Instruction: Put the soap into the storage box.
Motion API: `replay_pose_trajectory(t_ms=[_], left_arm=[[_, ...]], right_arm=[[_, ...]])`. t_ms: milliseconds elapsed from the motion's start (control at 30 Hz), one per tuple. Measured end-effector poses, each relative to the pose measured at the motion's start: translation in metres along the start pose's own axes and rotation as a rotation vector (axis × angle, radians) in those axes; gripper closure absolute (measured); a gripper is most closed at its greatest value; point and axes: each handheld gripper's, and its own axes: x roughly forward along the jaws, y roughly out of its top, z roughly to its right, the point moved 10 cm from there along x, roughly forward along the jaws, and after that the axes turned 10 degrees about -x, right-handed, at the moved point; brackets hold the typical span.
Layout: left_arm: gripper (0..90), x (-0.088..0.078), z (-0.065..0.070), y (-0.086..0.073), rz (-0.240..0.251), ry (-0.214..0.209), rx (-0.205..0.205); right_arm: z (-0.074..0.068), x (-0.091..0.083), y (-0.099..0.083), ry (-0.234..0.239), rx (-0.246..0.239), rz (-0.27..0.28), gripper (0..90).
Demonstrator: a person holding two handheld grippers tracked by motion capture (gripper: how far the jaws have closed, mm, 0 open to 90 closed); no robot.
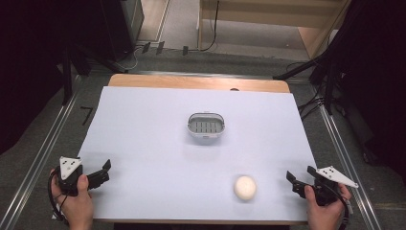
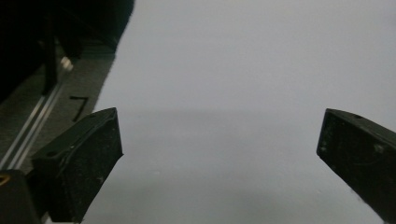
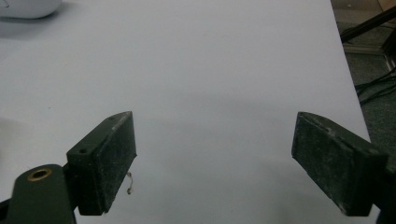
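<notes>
A white oval soap bar lies on the white table sheet near the front, right of centre. A grey-white slotted soap dish sits in the middle of the table; its rim peeks in at the top left of the right gripper view. My left gripper rests at the front left corner, held by a hand, jaws open and nothing between them. My right gripper sits at the front right, to the right of the soap, also open and holding nothing.
The white sheet covers a wooden table whose far edge shows bare. Metal rails run along both sides of the table. Cables and dark stands lie on the floor behind and to the right.
</notes>
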Motion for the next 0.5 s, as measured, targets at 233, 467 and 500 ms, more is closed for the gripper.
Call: replay_pose_trajectory(t_ms=[233,467,500], left_arm=[[4.6,-0.003,0.0,0.002,0.034,0.009,0.008],[1.5,-0.001,0.002,0.001,0.011,-0.009,0.015],[1.5,-0.001,0.001,0.001,0.012,-0.006,0.011]], right_arm=[[-0.004,0.001,-0.001,0.031,-0.002,-0.015,17.8],[-0.016,0.004,-0.006,0.108,-0.07,-0.104,17.9],[-0.019,0.004,-0.006,0.121,-0.078,-0.114,17.9]])
